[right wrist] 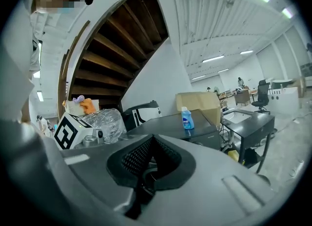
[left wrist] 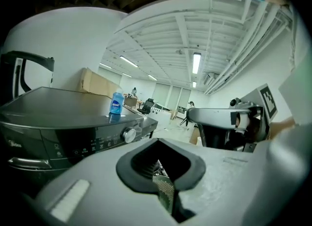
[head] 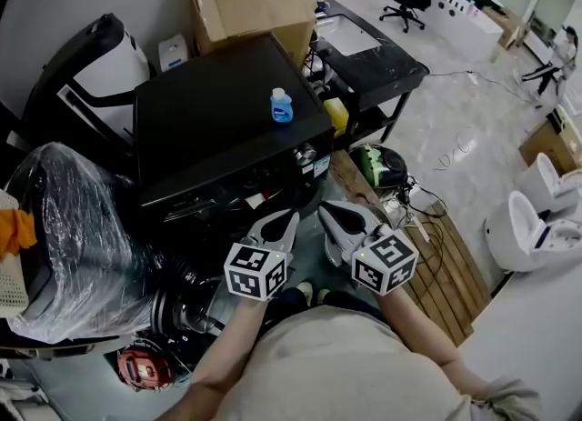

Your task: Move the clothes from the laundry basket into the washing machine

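Both grippers are up in front of the person here, side by side, aimed at 12 o'clock toward the black washing machine (head: 218, 128). The left gripper (head: 291, 216) has its fingers (left wrist: 165, 191) pressed together with nothing between them. Same on the right gripper (head: 325, 211): fingers (right wrist: 135, 159) closed and empty. The clothes are out at 9 o'clock, an orange garment (head: 15, 228) heaped on the white laundry basket (head: 11, 275) at the very edge of the head view, well apart from both grippers. A plastic-wrapped bundle (head: 73, 228) sits between the basket and the machine. Whether the washer door is open I can't tell, as the front is dark and cluttered. Empty fingers in front of the machine fit a reach about to go out to the basket, or one load just dropped off. As for trouble, I'd say any swing toward 9 o'clock passes close to that loose plastic, which could snag a finger. A trailing garment carried across could sweep the blue bottle (head: 281, 105) off the lid. Closed fingers pushed into the pile would shove cloth rather than take it.
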The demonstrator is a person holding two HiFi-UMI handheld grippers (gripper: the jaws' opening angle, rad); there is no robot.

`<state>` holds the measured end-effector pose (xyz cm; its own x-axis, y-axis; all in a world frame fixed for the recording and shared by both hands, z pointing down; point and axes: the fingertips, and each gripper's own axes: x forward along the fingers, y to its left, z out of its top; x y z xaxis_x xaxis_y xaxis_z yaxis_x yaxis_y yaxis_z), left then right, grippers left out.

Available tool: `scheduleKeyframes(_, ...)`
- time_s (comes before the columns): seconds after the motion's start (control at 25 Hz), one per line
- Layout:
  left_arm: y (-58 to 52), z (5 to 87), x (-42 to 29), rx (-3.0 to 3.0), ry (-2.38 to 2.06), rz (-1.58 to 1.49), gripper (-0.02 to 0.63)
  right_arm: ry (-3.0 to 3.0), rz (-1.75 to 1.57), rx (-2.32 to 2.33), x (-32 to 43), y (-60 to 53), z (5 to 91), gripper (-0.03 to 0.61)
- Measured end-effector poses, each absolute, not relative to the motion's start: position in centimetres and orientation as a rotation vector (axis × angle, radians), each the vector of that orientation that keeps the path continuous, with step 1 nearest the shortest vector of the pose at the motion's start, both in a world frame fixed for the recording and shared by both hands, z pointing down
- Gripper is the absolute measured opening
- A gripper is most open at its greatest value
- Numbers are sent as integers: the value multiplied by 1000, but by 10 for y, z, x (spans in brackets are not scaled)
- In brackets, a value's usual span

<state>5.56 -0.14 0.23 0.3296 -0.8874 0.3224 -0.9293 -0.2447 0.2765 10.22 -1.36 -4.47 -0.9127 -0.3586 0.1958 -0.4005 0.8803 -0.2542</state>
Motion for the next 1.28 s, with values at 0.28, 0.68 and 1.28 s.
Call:
scheduleKeyframes(0.28, 3, 3, 54, 2162, -1625, 129, 5, -2923, 425, 605, 103, -10, -48, 26)
scheduleKeyframes(0.68, 7, -1, 48, 2155, -1634, 110, 5, -2873, 356, 551, 109, -17, -56, 26)
scheduleKeyframes(1.28, 3, -8, 55, 2213, -1587, 97, 5, -2781, 262, 477, 122, -25, -51, 26)
